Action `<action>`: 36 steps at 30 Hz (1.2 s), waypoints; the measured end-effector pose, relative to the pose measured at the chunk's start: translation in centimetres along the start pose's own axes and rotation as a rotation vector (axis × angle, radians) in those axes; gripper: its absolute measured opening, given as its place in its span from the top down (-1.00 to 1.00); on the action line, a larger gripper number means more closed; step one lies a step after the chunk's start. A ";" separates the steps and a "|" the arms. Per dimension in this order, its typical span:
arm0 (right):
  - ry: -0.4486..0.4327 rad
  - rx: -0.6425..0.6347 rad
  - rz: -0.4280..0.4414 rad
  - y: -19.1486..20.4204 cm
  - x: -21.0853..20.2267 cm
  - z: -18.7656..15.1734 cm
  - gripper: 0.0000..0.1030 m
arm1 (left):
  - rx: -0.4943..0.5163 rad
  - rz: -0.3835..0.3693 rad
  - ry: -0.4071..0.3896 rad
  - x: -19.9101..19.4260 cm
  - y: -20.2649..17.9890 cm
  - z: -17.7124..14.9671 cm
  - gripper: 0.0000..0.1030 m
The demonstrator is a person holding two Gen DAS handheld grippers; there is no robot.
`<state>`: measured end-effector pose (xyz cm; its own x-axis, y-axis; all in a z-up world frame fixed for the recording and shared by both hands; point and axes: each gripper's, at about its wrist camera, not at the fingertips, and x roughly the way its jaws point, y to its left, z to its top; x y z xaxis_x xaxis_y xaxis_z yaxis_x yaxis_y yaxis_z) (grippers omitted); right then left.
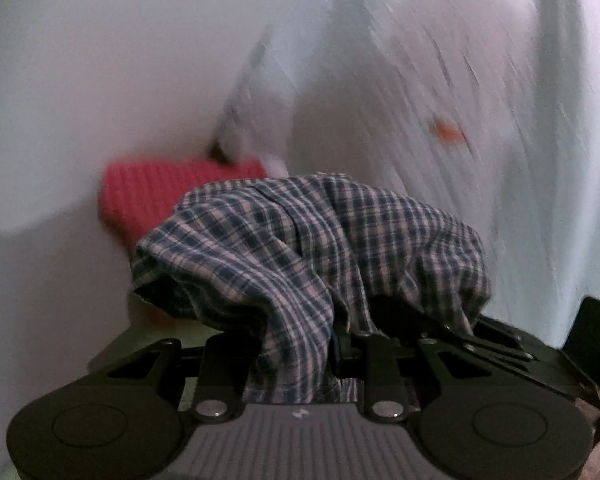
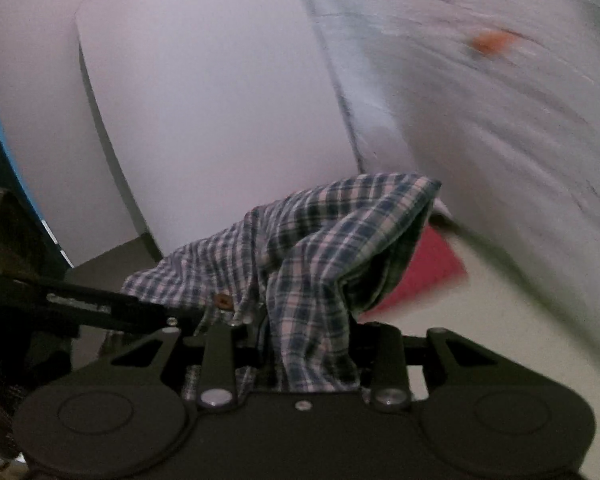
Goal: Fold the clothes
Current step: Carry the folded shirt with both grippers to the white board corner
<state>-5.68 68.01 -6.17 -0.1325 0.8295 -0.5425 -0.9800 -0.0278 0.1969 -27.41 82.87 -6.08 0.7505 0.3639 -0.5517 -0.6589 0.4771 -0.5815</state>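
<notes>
A blue-and-white plaid garment (image 1: 300, 236) hangs bunched over my left gripper (image 1: 336, 332), which is shut on it; the cloth covers the fingertips. In the right wrist view the same plaid garment (image 2: 320, 248) drapes over my right gripper (image 2: 300, 328), also shut on it, with a small brown button (image 2: 222, 300) showing. Both grippers sit close together: the right one's black body (image 1: 588, 320) shows at the left view's right edge, and the left one's black linkage (image 2: 92, 304) at the right view's left edge.
A folded red cloth (image 1: 148, 196) lies just behind the plaid garment, also seen as a red cloth (image 2: 428, 268). White blurred fabric with a small orange mark (image 1: 448, 130) fills the background. A white panel (image 2: 204, 112) stands to the left.
</notes>
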 end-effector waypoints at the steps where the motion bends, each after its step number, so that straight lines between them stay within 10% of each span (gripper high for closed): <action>1: -0.001 -0.058 0.016 -0.6 1.8 1.6 0.34 | -0.010 0.017 -0.034 0.7 0.5 0.9 0.43; 5: -0.001 -0.257 0.032 -2.5 9.3 6.8 0.01 | -0.056 0.120 -0.132 4.2 3.3 3.6 0.29; 8: 0.020 -0.300 -0.129 -3.5 15.2 7.0 -0.49 | -0.118 0.349 -0.124 7.2 6.7 4.1 -0.29; 15: -0.042 -0.194 -0.420 -2.1 17.5 3.2 -0.59 | -0.152 0.507 -0.093 6.6 11.8 1.5 -0.52; 21: 0.065 0.032 -0.325 -1.6 17.8 0.0 -0.78 | -0.102 0.547 -0.013 6.6 13.4 0.2 -0.52; 28: 0.171 0.003 -0.334 2.0 15.4 -1.8 -0.88 | -0.009 0.511 0.011 3.9 11.4 -0.7 -0.80; 36: -0.077 0.094 -0.474 8.2 2.9 -0.4 -0.99 | 0.261 0.403 -0.132 -5.8 3.8 -3.1 -0.99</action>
<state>-14.10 69.94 -6.43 0.3402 0.7775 -0.5290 -0.9115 0.4109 0.0177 -34.45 80.12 -6.94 0.4503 0.6502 -0.6119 -0.8755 0.4562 -0.1595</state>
